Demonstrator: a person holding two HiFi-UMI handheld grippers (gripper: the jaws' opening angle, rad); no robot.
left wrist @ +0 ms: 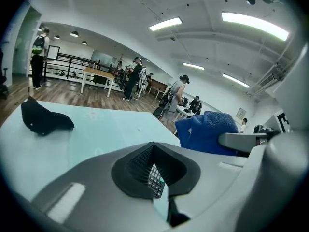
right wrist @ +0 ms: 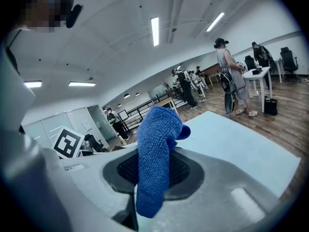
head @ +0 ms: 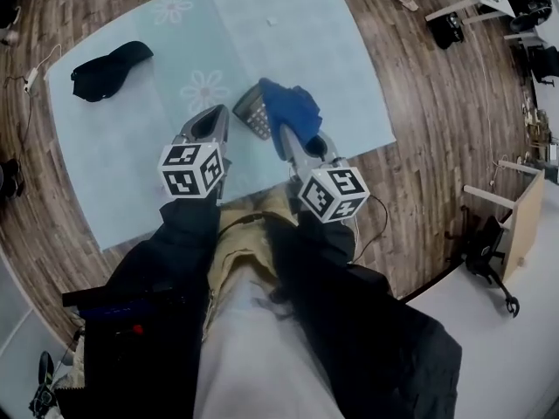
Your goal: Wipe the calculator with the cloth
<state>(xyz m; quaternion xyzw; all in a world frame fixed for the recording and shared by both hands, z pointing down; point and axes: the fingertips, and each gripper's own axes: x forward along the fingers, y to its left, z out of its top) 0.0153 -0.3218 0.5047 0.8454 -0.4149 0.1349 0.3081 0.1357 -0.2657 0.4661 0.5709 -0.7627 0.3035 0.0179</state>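
our right gripper (head: 295, 145) clamped on a blue fluffy cloth (head: 288, 107), dark grey calculator (head: 251, 112) beside it, our left gripper (head: 210, 120) closed, empty

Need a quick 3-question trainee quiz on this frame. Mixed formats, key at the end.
1. Multiple choice: what is clamped in the right claw? A) a sponge B) a blue cloth C) a brush
2. True or false: the black cap lies touching the calculator.
3. Fill in: the keypad showing between the jaws of the left claw belongs to the ____.

Key: 1 B. 2 false, the cap lies well apart from the calculator. 3 calculator.
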